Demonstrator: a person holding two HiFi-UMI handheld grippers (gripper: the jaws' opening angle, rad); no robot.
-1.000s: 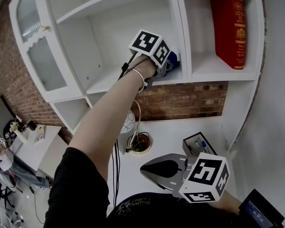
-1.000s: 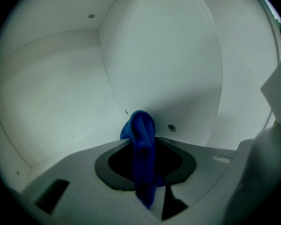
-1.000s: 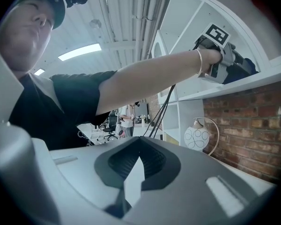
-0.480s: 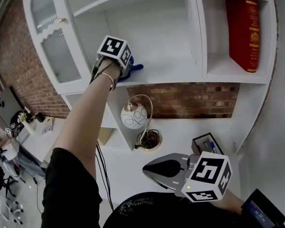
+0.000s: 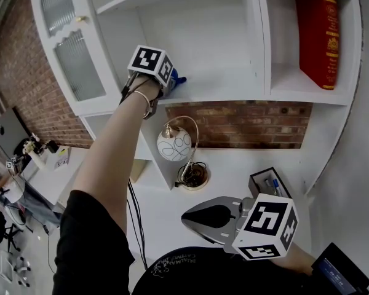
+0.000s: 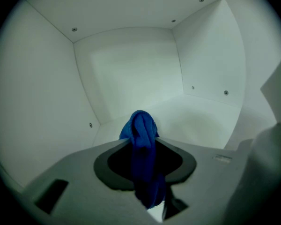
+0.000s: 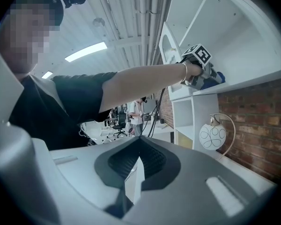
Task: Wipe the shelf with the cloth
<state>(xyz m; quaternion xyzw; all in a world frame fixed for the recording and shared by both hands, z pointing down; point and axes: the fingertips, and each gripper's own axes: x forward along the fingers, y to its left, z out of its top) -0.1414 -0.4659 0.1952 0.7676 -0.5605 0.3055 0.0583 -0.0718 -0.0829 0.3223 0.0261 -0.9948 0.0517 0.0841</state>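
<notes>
- Clearly, the fingers of the left gripper (image 6: 145, 159) are clamped on the blue cloth (image 6: 141, 128). A bunched fold sticks out past the tips and the rest hangs back between them, so the fabric leads the way and no hard part meets the paint.
- That bunch sits low against the floor of the shelf (image 6: 203, 121), towards the left wall of the compartment. This seems to be the left end of a wiping pass.
- In the head view the left arm reaches up and forward, with the marker cube above the wrist and a little blue showing at the shelf's front edge. The high reach is needed because the shelf sits well above the desk (image 5: 230, 165).
- The fingers of the right gripper (image 7: 135, 168) are drawn nearly together, with only a thin slit between them and nothing in it. It is held low by the person's body, probably just parked out of the way since one gripper is enough for the wiping.
- Further out, a red book (image 5: 318, 39) stands in the next compartment to the right, divided off by an upright panel.
- On the desk below are a globe lamp (image 5: 174, 145) and a small open box (image 5: 267, 182), both well clear of the cloth.
- I judge most of the shelf floor, out to the right-hand divider, is yet to be covered on this pass.
</notes>
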